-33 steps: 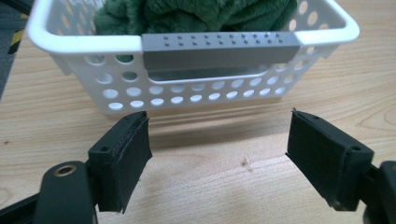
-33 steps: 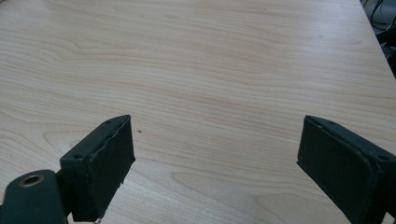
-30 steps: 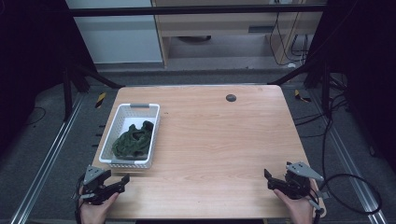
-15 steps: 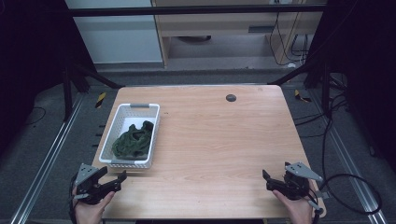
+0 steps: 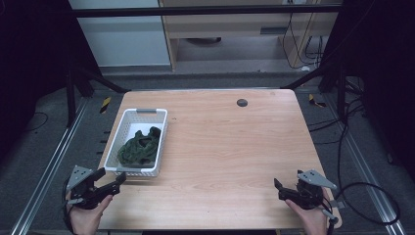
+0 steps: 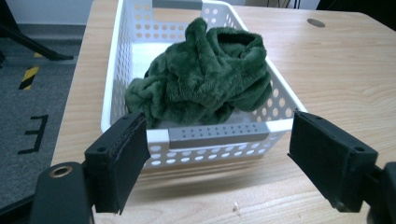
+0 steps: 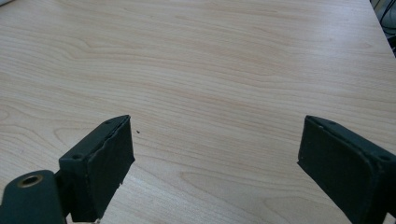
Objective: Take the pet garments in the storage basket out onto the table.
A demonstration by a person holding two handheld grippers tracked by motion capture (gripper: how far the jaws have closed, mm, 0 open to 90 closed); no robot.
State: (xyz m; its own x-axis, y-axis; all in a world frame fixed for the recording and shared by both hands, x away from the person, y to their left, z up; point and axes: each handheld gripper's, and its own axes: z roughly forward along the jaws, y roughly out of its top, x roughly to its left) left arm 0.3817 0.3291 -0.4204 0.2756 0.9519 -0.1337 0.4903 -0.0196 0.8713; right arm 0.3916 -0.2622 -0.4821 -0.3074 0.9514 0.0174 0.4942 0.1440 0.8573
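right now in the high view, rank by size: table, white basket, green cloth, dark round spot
1. table
2. white basket
3. green cloth
4. dark round spot

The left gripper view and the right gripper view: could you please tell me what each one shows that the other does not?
The left gripper view has the white basket with its grey handle and the green fleece cloth inside, framed by the open left hand-held gripper. The right gripper view has the open right hand-held gripper over bare wood. Both share the wooden table.
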